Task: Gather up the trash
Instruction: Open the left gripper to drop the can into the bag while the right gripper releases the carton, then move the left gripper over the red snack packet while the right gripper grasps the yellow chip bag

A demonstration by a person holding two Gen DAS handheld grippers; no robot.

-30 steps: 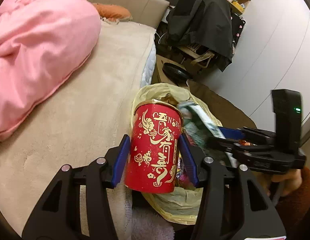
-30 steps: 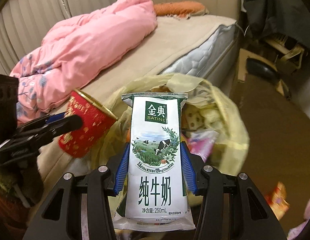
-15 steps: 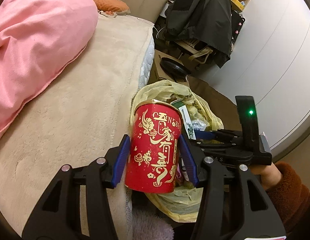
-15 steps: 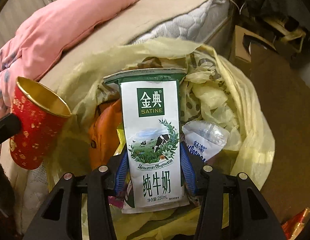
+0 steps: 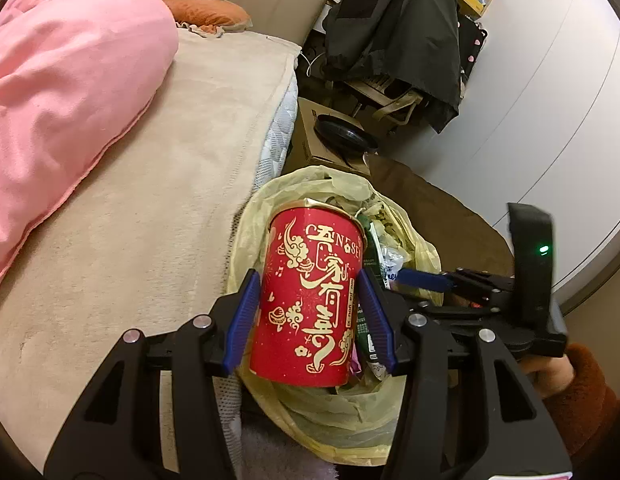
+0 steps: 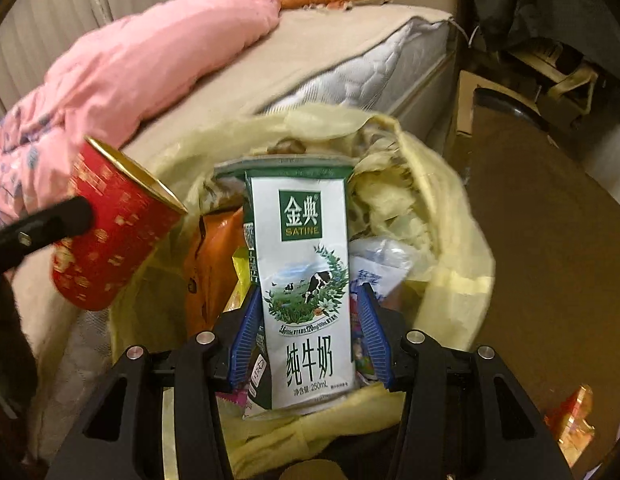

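Right wrist view: we are holding the milk carton [image 6: 307, 280] clamped in our right claw [image 6: 307, 330] directly above the yellow trash bag [image 6: 450, 280]. Our left claw [image 5: 307, 310] is gripping the red cup [image 5: 310, 300] over the bag's bedside rim. We are at the drop step; next, we judge, both claws need spreading.

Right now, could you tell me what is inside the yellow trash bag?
The yellow trash bag holds crumpled yellowish paper, an orange wrapper and a clear plastic packet. The milk carton in the right gripper covers the middle, so whatever lies deeper cannot be seen.
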